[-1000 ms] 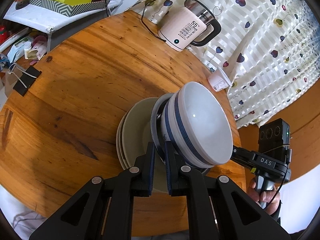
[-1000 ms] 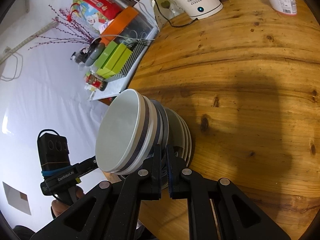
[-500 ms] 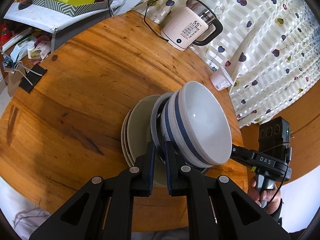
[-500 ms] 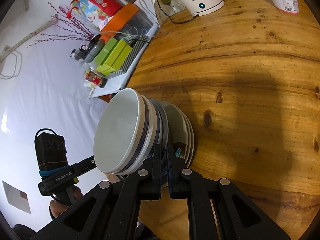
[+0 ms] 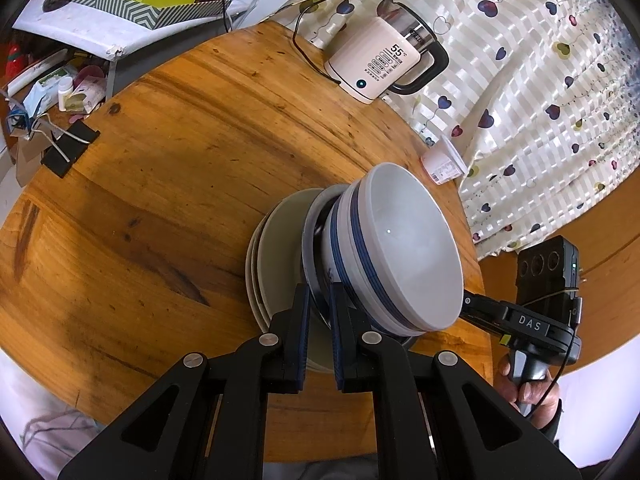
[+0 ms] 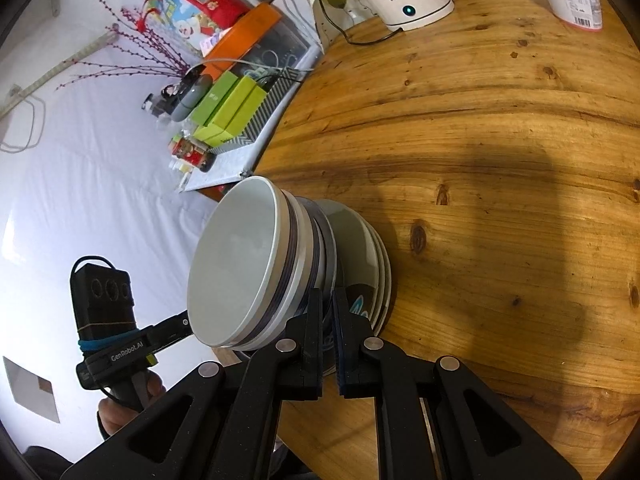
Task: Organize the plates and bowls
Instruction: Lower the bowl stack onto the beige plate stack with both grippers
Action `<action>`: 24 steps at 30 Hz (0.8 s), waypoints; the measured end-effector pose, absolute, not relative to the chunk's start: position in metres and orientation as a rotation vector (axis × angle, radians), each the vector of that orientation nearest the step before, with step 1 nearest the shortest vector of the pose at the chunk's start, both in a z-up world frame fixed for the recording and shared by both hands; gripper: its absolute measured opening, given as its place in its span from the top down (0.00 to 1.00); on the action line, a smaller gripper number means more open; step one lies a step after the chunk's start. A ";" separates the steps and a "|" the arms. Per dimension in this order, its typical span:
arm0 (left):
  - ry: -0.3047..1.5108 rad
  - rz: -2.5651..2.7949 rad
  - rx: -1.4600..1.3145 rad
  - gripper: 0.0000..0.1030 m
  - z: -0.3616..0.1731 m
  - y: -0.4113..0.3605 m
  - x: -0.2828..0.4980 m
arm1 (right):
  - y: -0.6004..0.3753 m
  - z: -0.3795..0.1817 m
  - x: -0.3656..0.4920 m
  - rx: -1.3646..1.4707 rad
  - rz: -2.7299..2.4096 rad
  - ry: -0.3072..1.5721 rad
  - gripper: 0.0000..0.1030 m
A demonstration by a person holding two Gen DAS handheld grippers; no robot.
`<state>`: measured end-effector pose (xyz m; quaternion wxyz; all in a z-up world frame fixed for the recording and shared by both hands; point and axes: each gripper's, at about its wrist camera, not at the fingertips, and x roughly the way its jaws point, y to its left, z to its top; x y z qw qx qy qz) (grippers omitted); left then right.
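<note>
Bowls (image 5: 396, 252) sit stacked on a pile of plates (image 5: 280, 240) near the edge of the round wooden table (image 5: 160, 184). Your left gripper (image 5: 319, 304) is squeezed tight on the rim of the bottom bowl. Your right gripper (image 6: 327, 312) pinches the same rim from the other side. Both sit right under the white bowl on top

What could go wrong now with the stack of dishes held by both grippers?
The white blue-banded bowls rest loose on the rimmed dish pinched by the left gripper and right gripper; uneven hands could tip them. The grey plates below sit near the round wooden table edge and could be knocked.
</note>
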<state>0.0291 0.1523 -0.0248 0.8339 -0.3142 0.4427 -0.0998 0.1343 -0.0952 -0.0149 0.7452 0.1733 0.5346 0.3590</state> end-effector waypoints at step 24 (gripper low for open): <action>0.928 -0.213 -0.686 0.91 -0.024 0.156 0.026 | -0.093 -0.014 0.134 0.359 0.782 1.176 0.92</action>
